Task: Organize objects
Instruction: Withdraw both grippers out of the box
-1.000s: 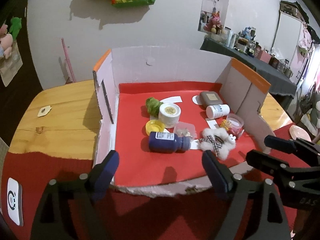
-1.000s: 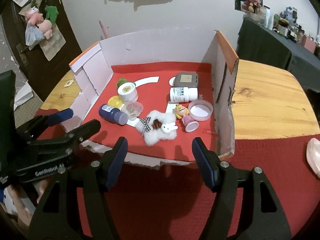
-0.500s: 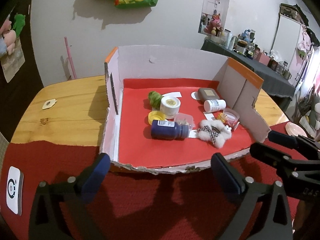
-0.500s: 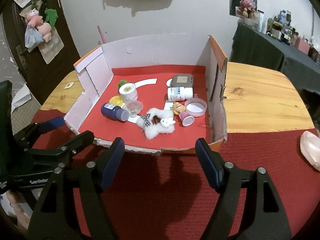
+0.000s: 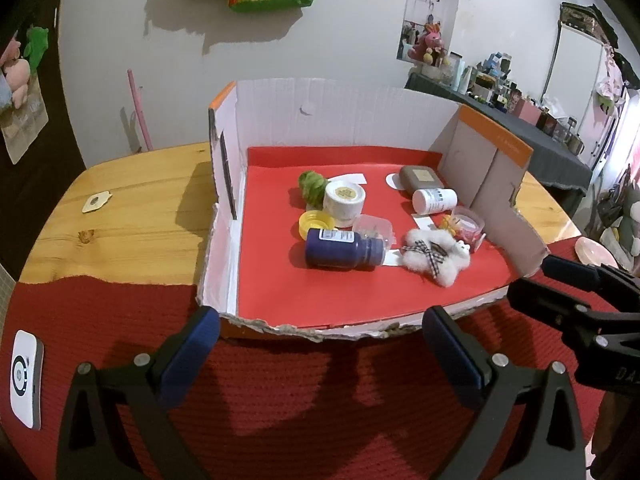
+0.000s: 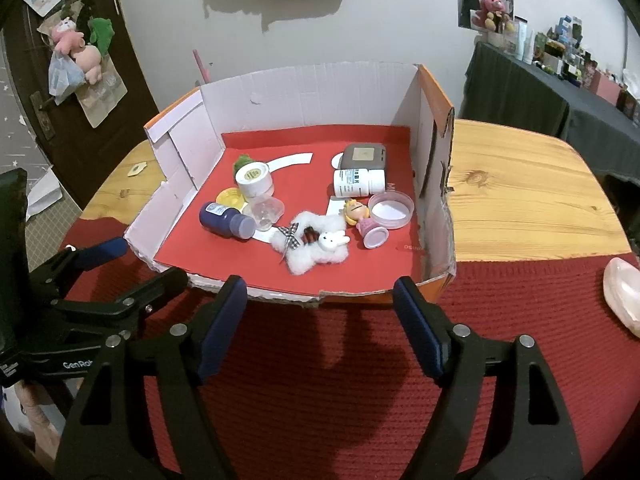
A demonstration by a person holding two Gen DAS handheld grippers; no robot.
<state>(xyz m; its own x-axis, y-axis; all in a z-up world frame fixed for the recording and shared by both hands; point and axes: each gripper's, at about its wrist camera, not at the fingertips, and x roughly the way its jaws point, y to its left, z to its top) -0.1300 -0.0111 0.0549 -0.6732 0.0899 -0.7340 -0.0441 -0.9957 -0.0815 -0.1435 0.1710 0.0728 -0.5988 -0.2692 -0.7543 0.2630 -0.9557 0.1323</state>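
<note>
An open cardboard box (image 5: 348,120) (image 6: 312,88) with a red floor holds the objects. In it lie a dark blue bottle (image 5: 340,249) (image 6: 226,220) on its side, a white jar (image 5: 344,200), a yellow lid (image 5: 316,222), a fluffy white plush with a checked bow (image 5: 434,258) (image 6: 312,248), a small doll (image 6: 362,218), a pink-rimmed dish (image 6: 391,210), a white pill bottle (image 6: 358,182) and a grey case (image 6: 365,156). My left gripper (image 5: 320,344) is open over the red mat, short of the box. My right gripper (image 6: 320,300) is there too, jaws opening, with nothing between them.
The box stands on a wooden table (image 6: 528,184) with a red knit mat (image 5: 304,400) along the near side. A white device (image 5: 26,380) lies on the mat at the left, a pale pink object (image 6: 624,292) at the right. A small tag (image 5: 96,202) rests on the wood.
Both grippers have drawn back from the box's torn front edge toward the near side of the mat. Both pairs of jaws stand wider than before.
</note>
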